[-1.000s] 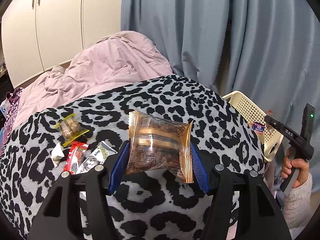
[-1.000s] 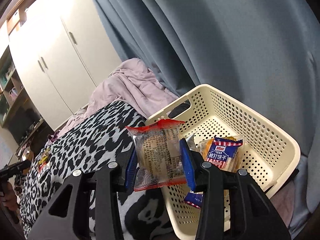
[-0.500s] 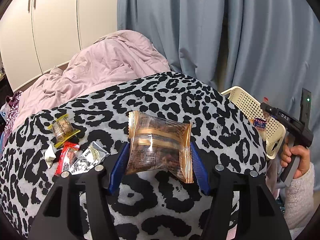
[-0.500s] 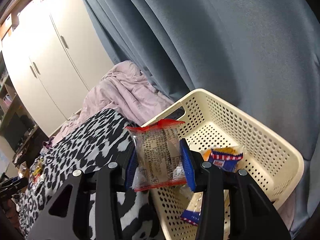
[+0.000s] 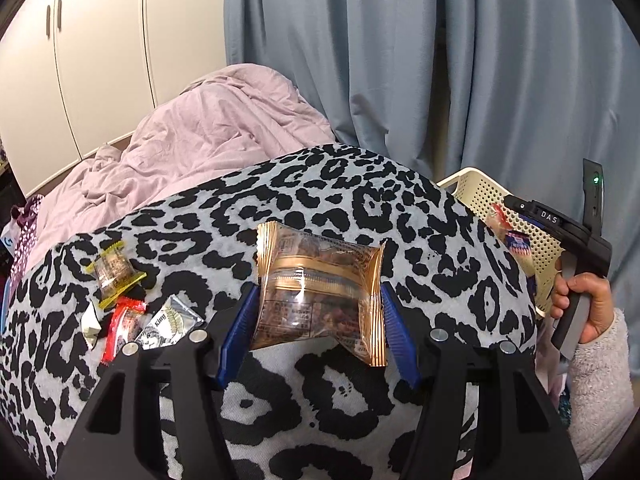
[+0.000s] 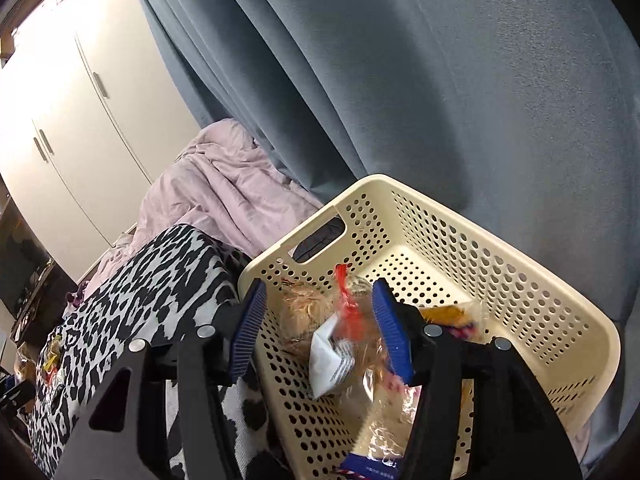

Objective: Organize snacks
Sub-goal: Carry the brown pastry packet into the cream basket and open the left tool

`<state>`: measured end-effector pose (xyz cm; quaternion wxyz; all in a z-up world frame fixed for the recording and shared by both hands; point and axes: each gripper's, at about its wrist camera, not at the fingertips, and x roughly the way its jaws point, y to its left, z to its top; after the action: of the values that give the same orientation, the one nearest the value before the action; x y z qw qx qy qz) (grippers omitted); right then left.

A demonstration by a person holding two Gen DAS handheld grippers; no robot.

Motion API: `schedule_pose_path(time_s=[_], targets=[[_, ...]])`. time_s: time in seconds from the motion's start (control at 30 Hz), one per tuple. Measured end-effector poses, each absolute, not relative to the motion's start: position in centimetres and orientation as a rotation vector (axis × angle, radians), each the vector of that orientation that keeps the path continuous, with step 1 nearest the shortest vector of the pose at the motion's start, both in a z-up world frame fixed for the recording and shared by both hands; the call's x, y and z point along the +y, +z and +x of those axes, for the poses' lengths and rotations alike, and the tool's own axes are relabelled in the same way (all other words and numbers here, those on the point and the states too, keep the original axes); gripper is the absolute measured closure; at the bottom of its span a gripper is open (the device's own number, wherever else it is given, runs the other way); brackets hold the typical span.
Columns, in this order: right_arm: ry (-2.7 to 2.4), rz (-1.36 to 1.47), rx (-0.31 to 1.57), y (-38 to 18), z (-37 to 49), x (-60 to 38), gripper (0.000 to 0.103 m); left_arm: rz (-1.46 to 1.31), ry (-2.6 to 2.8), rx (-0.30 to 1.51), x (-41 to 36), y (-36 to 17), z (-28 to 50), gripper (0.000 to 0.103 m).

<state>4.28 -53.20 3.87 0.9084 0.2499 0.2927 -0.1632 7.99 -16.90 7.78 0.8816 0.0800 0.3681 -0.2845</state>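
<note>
Biggest thing around is the blue-grey curtain (image 5: pixel 460 80) hanging behind everything, with white wardrobe doors (image 5: pixel 100 40) off to one side. Below that is a bed with a rumpled pink duvet (image 5: pixel 208 128) and a leopard-print blanket (image 5: pixel 360 208) spread over the near end.

Off the blanket's edge, next to the curtain, sits a cream perforated basket (image 6: pixel 500 264) with a handle slot in its end wall. Inside it are a few snack packs, including a blurry red-edged clear packet (image 6: pixel 348 320) that lies between the blue pads but isn't touched by either, so it's loose in the basket.

The right gripper (image 6: pixel 320 332) hangs just over the basket with its jaws spread wide, holding nothing. In the left wrist view you can see the person's hand (image 5: pixel 588 300) wrapped around its handle.

The left gripper (image 5: pixel 316 320) is above the blanket, jaws pinching a copper-edged clear snack pack (image 5: pixel 318 292) by its two sides, roughly upright.

Smallest stuff: a little cluster on the blanket well away from the basket, with a yellow-edged snack (image 5: pixel 114 276), a red-wrapped one (image 5: pixel 124 326) and a silver sachet (image 5: pixel 170 322) just beside each other.
</note>
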Motion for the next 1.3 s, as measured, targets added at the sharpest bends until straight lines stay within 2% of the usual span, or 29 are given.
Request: schedule_pose_path(time_s=[0.63,1.3], targets=[[-0.373,0.554,0.541,4.1,-0.2,-54.3,0.046,0.203,-0.683,0.747,-21.4,8.5,7.0,0.043],[-0.396,0.592,0.508,3.3,-4.1,-56.3,0.046,0.308,-0.926,0.801,-36.1,7.0,6.1,0.041]])
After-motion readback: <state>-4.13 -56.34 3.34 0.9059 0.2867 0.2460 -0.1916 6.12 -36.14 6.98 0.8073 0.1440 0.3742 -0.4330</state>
